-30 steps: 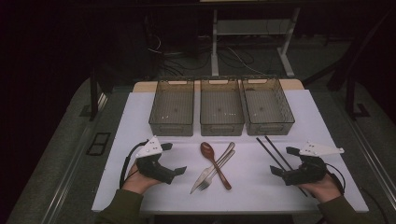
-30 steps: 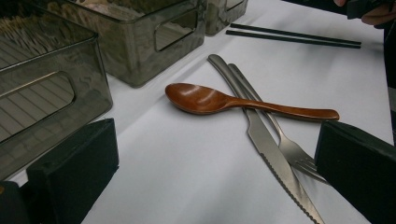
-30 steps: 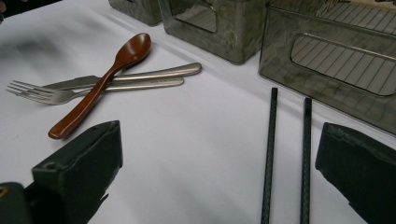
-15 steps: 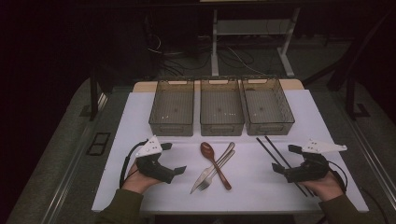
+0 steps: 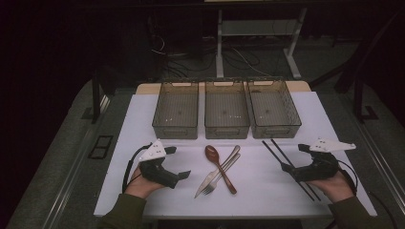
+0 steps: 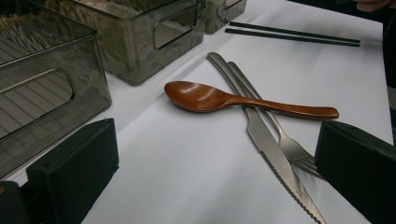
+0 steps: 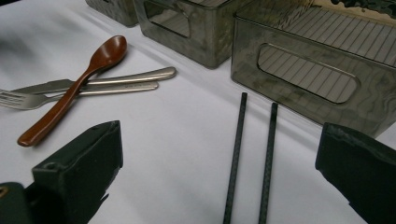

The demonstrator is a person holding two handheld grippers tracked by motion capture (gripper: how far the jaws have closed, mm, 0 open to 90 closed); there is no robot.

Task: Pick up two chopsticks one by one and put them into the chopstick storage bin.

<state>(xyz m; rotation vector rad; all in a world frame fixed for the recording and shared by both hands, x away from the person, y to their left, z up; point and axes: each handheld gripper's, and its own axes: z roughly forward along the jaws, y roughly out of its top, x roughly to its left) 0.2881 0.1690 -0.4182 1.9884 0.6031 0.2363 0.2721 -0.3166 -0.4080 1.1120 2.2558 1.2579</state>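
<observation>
The left gripper [image 6: 219, 186] has its two black jaws wide apart at the bottom corners, with nothing between them but white table [image 6: 187, 177]. Ahead lies a brown wooden spoon [image 6: 233, 99], its handle crossing over a steel knife [image 6: 261, 135] and fork [image 6: 285, 144] that lie side by side, the fork tines just beside the right-hand jaw. Two black chopsticks [image 6: 292, 35] lie parallel farther off. Smoky clear bins [image 6: 135, 32] stand along the left and top.

Glossy brown wooden spoon [image 6: 219, 99], silver knife [image 6: 271, 144] and fork [image 6: 285, 142], black chopsticks [image 7: 254, 154], smoky grey bins [image 5: 227, 109], white table [image 5: 267, 191]
</observation>
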